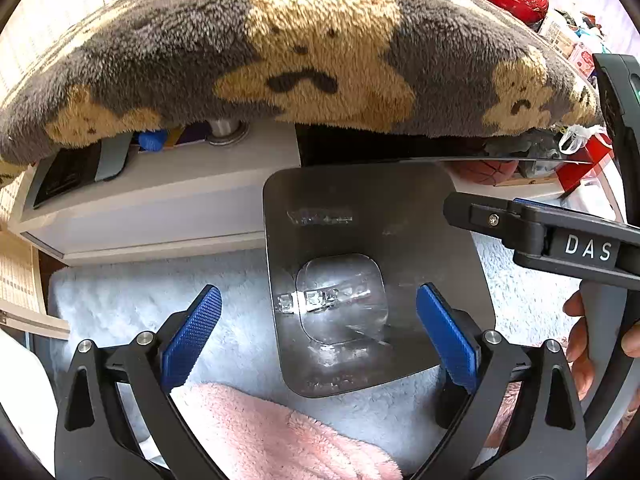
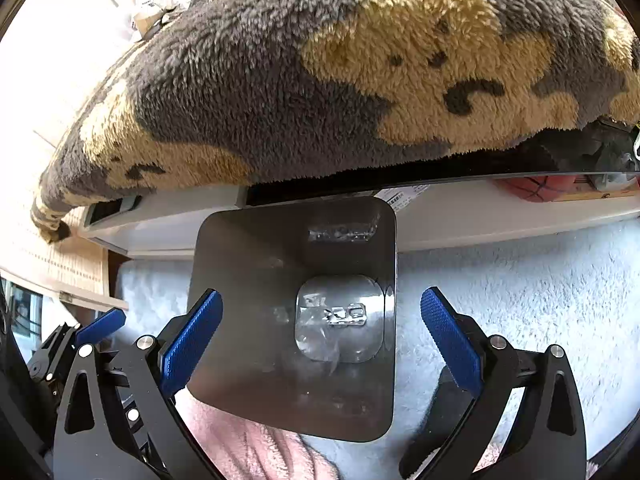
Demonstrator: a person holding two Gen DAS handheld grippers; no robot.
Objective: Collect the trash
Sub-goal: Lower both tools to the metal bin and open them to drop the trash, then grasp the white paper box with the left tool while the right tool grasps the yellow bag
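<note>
The left claw points steeply down, its blue pads spread wide with nothing pressed between them. The right claw matches it, jaws wide apart. At three o'clock in the left view, fingers wrap a handle.

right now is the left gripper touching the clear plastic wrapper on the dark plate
Apart. The left wrist view shows the left gripper open, pads clear of the clear plastic wrapper on the dark plate.

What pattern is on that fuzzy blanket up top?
Tan teddy bears on grey, on the blanket; clearest in the left wrist view.
</note>
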